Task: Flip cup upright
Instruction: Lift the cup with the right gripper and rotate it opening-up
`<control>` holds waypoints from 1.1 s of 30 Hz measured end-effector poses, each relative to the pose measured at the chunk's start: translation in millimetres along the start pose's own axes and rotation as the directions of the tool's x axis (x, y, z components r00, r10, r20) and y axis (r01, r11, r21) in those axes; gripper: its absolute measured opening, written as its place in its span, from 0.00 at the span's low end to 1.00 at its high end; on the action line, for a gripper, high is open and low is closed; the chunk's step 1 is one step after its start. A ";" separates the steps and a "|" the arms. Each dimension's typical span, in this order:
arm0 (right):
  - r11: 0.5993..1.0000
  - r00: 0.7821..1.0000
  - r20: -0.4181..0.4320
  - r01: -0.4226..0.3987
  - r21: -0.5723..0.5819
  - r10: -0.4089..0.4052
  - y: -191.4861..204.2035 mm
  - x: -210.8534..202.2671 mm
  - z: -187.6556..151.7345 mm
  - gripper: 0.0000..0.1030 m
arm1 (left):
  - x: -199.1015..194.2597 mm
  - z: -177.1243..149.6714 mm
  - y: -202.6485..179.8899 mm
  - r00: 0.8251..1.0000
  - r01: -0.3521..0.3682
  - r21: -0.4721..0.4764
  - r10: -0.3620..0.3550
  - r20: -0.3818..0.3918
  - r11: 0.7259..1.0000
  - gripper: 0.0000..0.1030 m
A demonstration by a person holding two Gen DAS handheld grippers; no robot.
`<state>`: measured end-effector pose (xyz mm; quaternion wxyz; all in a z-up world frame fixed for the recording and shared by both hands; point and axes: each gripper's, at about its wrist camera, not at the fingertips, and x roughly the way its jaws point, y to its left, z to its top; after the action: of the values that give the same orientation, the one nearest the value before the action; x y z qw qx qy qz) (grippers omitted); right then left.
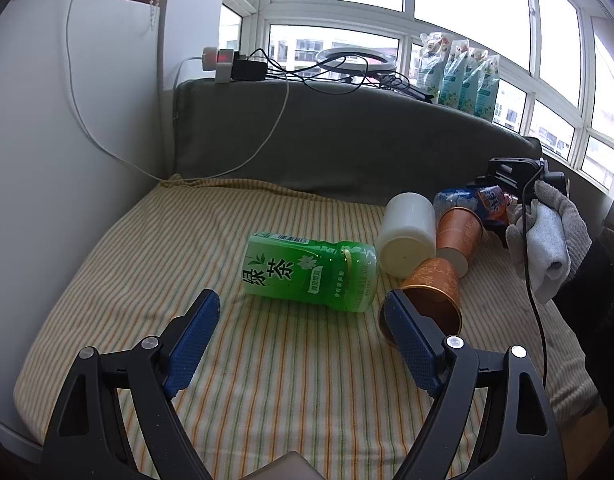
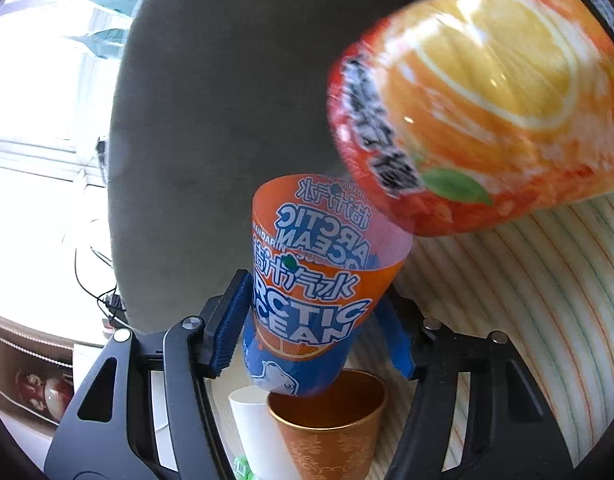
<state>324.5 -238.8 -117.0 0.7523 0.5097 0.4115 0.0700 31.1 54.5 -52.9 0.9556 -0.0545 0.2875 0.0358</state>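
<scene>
Arctic Ocean cup (image 2: 311,304) pinched between right gripper (image 2: 313,320) pads, lifted above copper cup (image 2: 331,428) on striped mattress (image 2: 527,300). Rotate slowly until mouth faces up; clear orange bottle (image 2: 479,92). Left gripper (image 1: 303,308) spread, empty.

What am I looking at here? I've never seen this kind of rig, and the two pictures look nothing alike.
No robot here: a person holds a pair of two-finger tongs in each hand, each with a fisheye camera looking along its fingers.

The left camera shows the left tongs open and empty above a striped cushion. On it lie a green tea bottle, a white cup and two copper-coloured paper cups, all on their sides. At the right edge a gloved hand holds the other tool.

The right camera shows the right tongs shut on an Arctic Ocean cup. A blurred orange-printed container fills the upper right.
</scene>
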 end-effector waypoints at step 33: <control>0.943 0.966 -0.253 -0.140 -0.303 0.062 -2.8 -146.5 -45.1 0.60 | -25.0 2.4 -25.3 0.999 0.050 0.049 -0.051 0.007 0.998 0.82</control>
<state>197.0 -285.0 -45.4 0.7648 0.3900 0.4558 0.2350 14.1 28.8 -35.0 0.9584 -0.0382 0.2826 0.0049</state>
